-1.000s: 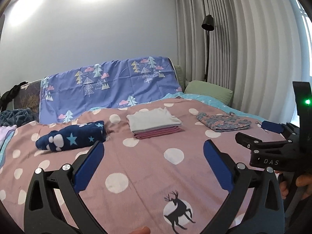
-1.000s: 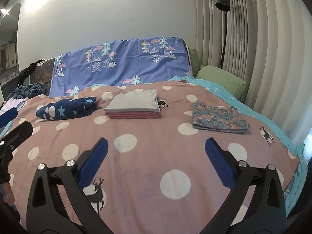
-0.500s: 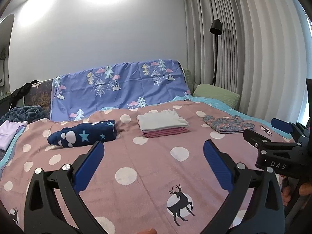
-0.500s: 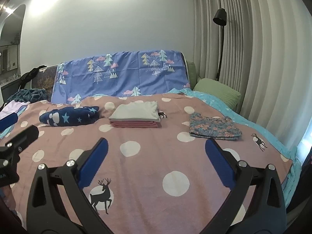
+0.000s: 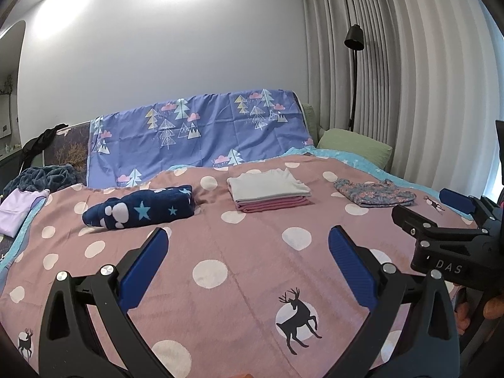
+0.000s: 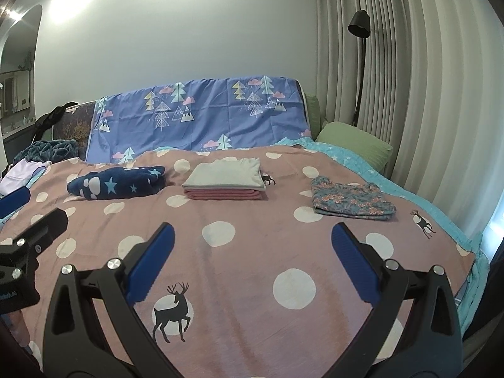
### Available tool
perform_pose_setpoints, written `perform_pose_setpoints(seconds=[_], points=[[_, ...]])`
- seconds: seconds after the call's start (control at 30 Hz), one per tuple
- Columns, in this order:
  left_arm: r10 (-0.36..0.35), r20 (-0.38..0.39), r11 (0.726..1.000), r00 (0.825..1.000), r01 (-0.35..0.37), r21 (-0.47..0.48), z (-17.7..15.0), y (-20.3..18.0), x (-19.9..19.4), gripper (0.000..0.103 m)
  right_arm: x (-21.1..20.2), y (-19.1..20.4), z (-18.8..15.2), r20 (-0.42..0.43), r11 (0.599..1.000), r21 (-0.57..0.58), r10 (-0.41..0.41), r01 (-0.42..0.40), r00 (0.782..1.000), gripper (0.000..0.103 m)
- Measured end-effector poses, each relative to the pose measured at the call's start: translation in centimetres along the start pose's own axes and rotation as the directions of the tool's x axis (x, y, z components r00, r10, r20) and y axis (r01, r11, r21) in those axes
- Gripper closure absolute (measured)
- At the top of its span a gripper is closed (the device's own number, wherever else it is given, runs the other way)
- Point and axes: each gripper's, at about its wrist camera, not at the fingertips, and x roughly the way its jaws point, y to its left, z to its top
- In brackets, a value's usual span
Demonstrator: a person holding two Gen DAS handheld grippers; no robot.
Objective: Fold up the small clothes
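A folded stack, grey on pink (image 5: 269, 190) (image 6: 225, 182), lies mid-bed on the pink polka-dot cover (image 5: 252, 252) (image 6: 252, 252). A folded floral garment (image 5: 373, 192) (image 6: 351, 198) lies to its right. A dark blue star-print bundle (image 5: 141, 208) (image 6: 116, 182) lies to its left. My left gripper (image 5: 247, 241) is open and empty, well short of the clothes. My right gripper (image 6: 252, 236) is open and empty too; it also shows in the left wrist view (image 5: 441, 220), at the right edge.
A blue tree-print sheet (image 5: 195, 138) drapes the headboard. A green pillow (image 5: 356, 148) and a floor lamp (image 5: 354, 72) stand by the curtains at right. Lilac cloth (image 5: 15, 211) and a dark blue blanket (image 5: 41, 179) lie at the left edge.
Both grippers have pulled back and risen from the bed, so the clothes look smaller and more of the wall shows. The clothes have not moved.
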Motion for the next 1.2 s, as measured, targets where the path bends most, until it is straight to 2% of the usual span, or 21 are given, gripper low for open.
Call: perform_pose_setpoints(seconds=[0.47, 0.83, 1.2], points=[[0.01, -0.052, 1.0, 0.999, -0.011, -0.008, -1.2, 1.0, 1.7, 0.001, 1.4, 0.3, -0.5, -0.029, 1.0, 0.01, -0.003, 0.003, 1.0, 0.002], [0.022, -0.055, 1.0, 0.998, -0.023, -0.013, -1.5, 1.1, 2.1, 0.001, 2.4, 0.1, -0.8, -0.045, 1.0, 0.022, 0.007, -0.006, 0.999, 0.002], [-0.002, -0.083, 1.0, 0.997, 0.001, -0.01, -2.1, 0.8, 2.8, 0.001, 3.1, -0.4, -1.3, -0.062, 0.999, 0.031, 0.007, -0.005, 0.998, 0.002]])
